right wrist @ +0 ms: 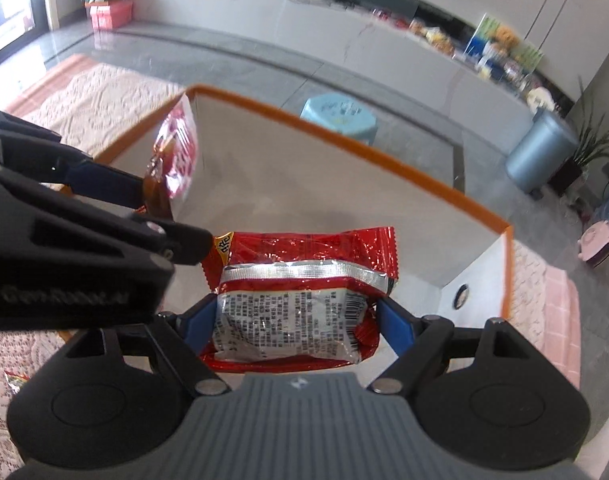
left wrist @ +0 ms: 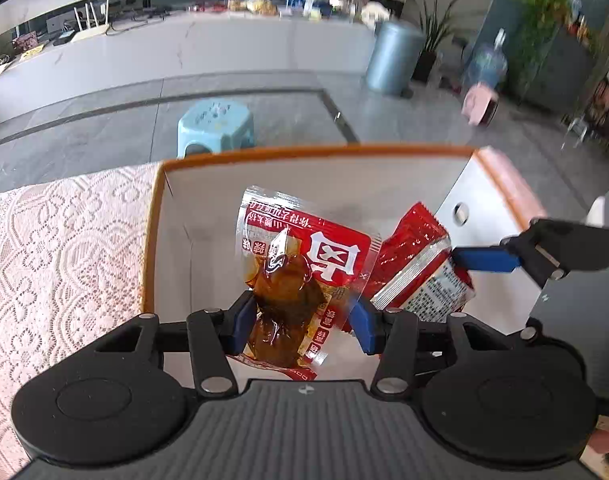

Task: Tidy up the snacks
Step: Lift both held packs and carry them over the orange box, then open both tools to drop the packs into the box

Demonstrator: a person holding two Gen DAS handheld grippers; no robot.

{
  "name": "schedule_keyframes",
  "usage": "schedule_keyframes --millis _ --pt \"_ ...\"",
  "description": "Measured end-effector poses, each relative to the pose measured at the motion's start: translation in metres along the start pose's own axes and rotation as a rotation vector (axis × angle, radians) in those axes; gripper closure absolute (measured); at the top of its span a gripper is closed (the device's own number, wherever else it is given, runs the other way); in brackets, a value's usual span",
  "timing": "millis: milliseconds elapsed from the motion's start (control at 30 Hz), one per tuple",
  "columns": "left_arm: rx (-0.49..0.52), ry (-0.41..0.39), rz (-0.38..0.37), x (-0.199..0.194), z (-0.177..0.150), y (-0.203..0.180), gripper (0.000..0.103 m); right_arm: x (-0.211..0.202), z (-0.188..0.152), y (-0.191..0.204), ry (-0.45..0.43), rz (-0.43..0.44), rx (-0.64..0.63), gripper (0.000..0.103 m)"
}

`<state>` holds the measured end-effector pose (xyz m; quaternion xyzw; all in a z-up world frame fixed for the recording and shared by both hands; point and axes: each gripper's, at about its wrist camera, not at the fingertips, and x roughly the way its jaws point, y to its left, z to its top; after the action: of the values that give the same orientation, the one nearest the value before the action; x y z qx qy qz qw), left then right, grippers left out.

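- Left wrist view: the left claw (left wrist: 302,322) is seen clamped on a clear-and-red snack pouch (left wrist: 300,264) with brown contents, held over the open white box with an orange rim (left wrist: 304,151).
- At 3 o'clock in that view, a second snack, the red foil packet (left wrist: 418,268), is carried in by the right claw (left wrist: 484,259).
- Right wrist view: the right claw (right wrist: 296,326) is clamped across the width of the red foil packet (right wrist: 300,300), printed back side up, its pads pressed on both side edges.
- There the left claw (right wrist: 144,196) enters from 9 o'clock, with its pouch (right wrist: 176,152) close to the box's left wall.
- The box rests on a surface covered with a pink lace cloth (left wrist: 64,248); both snacks hang inside the rim but, as far as can be judged, above the floor of the box.
- The step in hand is judged to be the lowering and releasing of both snacks into the box.
- It would be done best if each snack were brought low before the pads are parted, so nothing bounces out.
- The pouch should be kept toward 9 o'clock and the packet toward 3 o'clock, so the claws do not collide and the snacks lie side by side.
- The walls should be cleared on the way out; a knock could shift the light box.
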<state>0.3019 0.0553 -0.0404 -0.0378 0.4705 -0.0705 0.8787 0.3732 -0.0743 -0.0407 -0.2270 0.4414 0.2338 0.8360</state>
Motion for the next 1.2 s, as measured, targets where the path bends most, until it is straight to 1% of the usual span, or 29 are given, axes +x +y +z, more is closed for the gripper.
schedule_keyframes --millis 100,167,267,367,533,633,767,833,1033,1200 --pt "0.032 0.063 0.031 0.014 0.001 -0.001 0.046 0.013 -0.001 0.002 0.044 0.018 -0.011 0.022" --pt "0.049 0.09 0.046 0.02 0.001 -0.005 0.046 0.022 0.0 0.003 0.074 0.035 -0.015 0.022" --pt "0.05 0.129 0.061 0.032 0.003 -0.007 0.046 0.031 -0.004 0.003 0.113 0.057 -0.014 0.022" --pt "0.049 0.161 0.076 0.038 -0.001 -0.009 0.046 0.037 -0.008 0.004 0.151 0.065 0.002 0.022" --pt "0.034 0.189 0.087 0.042 -0.004 -0.011 0.046 0.038 -0.008 0.002 0.173 0.078 0.005 0.021" --pt "0.023 0.193 0.096 0.044 -0.003 -0.009 0.045 0.04 -0.005 0.002 0.189 0.079 0.011 0.02" --pt "0.007 0.193 0.102 0.041 0.001 -0.007 0.045 0.043 0.003 -0.001 0.19 0.068 0.007 0.017" --pt "-0.005 0.193 0.11 0.038 0.0 -0.006 0.042 0.044 0.002 0.0 0.192 0.062 0.011 0.016" --pt "-0.031 0.145 0.095 0.017 0.0 -0.002 0.032 0.043 0.004 -0.005 0.225 0.053 0.058 0.01" --pt "-0.038 0.104 0.096 -0.006 -0.003 -0.002 0.03 0.029 0.006 -0.006 0.2 0.031 0.047 0.009"
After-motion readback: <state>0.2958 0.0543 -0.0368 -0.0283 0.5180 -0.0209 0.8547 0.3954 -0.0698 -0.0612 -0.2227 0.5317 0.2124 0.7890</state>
